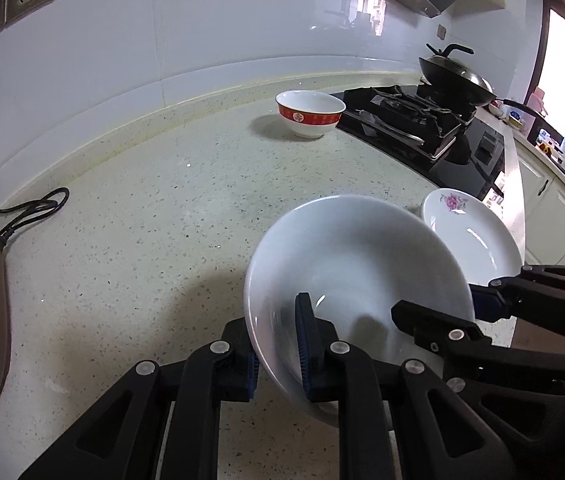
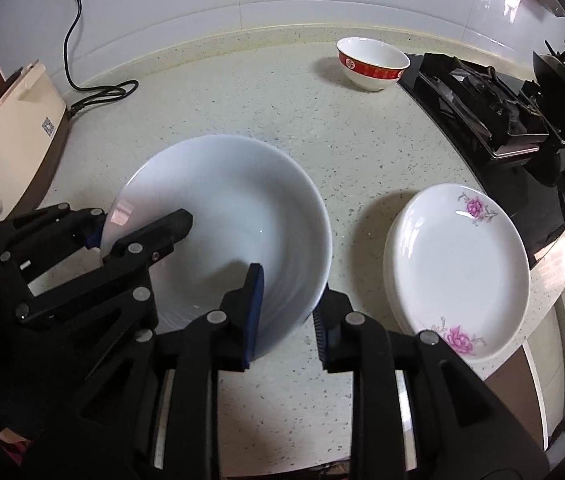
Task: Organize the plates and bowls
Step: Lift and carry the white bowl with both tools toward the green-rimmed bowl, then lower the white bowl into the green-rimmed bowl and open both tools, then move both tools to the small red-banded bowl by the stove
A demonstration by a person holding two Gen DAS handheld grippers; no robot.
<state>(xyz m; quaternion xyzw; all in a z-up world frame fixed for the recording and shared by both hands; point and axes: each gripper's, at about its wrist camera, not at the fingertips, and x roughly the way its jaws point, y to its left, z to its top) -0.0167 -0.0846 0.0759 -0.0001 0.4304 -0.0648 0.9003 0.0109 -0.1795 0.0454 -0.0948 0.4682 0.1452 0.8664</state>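
Note:
A large plain white bowl (image 1: 346, 256) (image 2: 226, 208) is gripped by both grippers on opposite rims, tilted a little above the counter. My left gripper (image 1: 278, 344) is shut on its near rim, one finger inside and one outside; it also shows in the right wrist view (image 2: 138, 224). My right gripper (image 2: 288, 312) straddles the bowl's rim the same way, and it shows in the left wrist view (image 1: 442, 308). A stack of white flowered plates (image 2: 458, 272) (image 1: 466, 232) lies to the right. A red-banded white bowl (image 1: 309, 114) (image 2: 372, 62) stands upright far back.
A black gas stove (image 2: 494, 108) with a lidded wok (image 1: 454, 76) is at the right. A beige appliance (image 2: 14, 128) with a black cord (image 1: 14, 208) sits at the left. The speckled counter (image 1: 142, 220) ends at its front edge right of the plates.

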